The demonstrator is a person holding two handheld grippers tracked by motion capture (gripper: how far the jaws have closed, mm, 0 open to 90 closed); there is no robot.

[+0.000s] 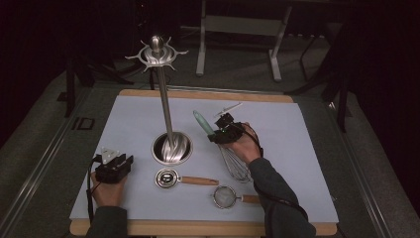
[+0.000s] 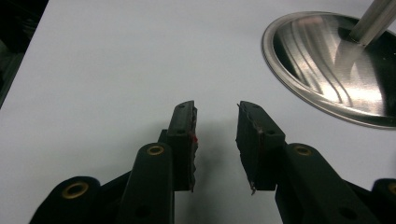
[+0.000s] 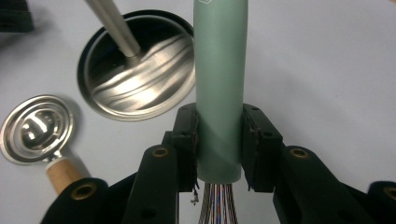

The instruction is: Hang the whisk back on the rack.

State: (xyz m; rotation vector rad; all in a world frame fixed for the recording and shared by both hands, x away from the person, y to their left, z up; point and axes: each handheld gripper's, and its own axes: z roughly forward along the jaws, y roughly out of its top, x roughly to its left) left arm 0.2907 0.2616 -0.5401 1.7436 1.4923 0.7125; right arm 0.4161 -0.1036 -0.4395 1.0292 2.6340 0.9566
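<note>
- I am holding the whisk (image 1: pixel 225 148) by its pale green handle (image 3: pixel 219 84); my right gripper (image 3: pixel 218 147) is pressing both pads against the lower end of that handle, just above where the wires (image 3: pixel 217 205) come out.
- In the high view the whisk is sitting near the middle of the table's white sheet (image 1: pixel 129 119), a little toward its right edge, with the handle end tilted up and away from me and the wire cage hanging back toward my wrist.
- Its long axis is running from my right hand (image 1: pixel 245 146) up and leftward, so the handle tip is pointing roughly at the stand (image 1: pixel 166 114).
- That is the relation I am judging the next move by: the stand's round steel base (image 1: pixel 172 148) is lying just to the left of the whisk, and the hooks at its top (image 1: pixel 156 52) are well above where I am gripping.
- My right hand is clearly the nearer one to the stand's pole.
- My left gripper (image 2: pixel 215 140) is resting near the table's left edge with its jaws standing apart and nothing between them; in its own view the base is lying off to the upper right.
- Nearer my edge of the table, a small metal cup with a wooden handle (image 1: pixel 181 178) and a little strainer (image 1: pixel 228 197) are lying flat, both apart from the whisk.
</note>
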